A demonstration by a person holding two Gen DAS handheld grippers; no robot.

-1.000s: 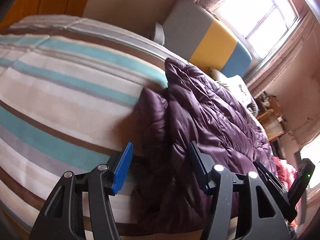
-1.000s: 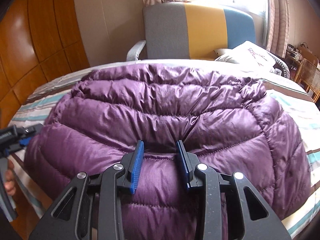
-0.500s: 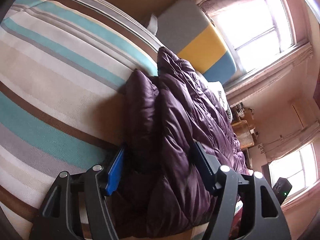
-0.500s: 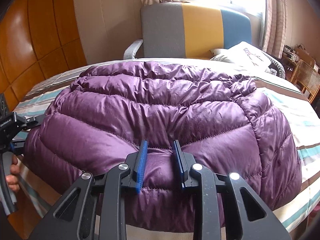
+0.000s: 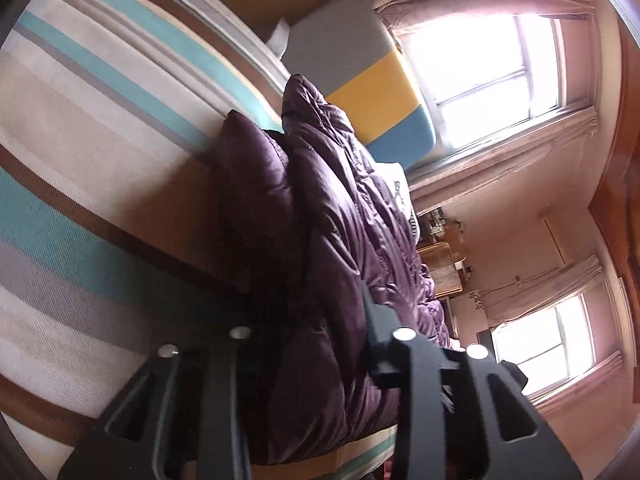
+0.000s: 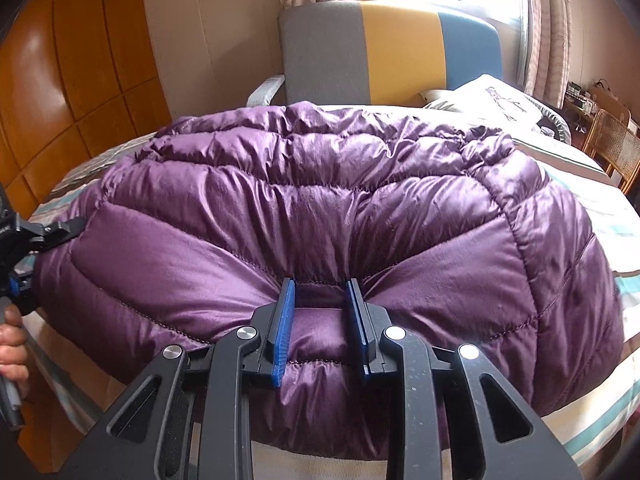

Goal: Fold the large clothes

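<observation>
I have a purple down jacket [image 6: 320,216] lying puffed up across the striped bed sheet [image 6: 596,204], its near hem at the edge of the bed closest to me.

My right gripper [image 6: 322,320] is pinching a fold of that hem: both blue pads [image 6: 282,332] press into the quilted fabric, which bulges up between them. The jacket spreads away from this grip toward the grey, yellow and blue headboard [image 6: 400,52], with a white pillow [image 6: 496,96] to the right of it.

My left gripper [image 5: 304,328] works the jacket's left end. Its jaws are closing, and a thick bunch of the dark purple fabric [image 5: 320,240] fills the gap between them; the pads themselves are buried in it. From the right wrist view I see this left gripper [image 6: 24,240] at the far left, touching the jacket's edge, with the person's hand [image 6: 12,348] below it on the handle.
</observation>
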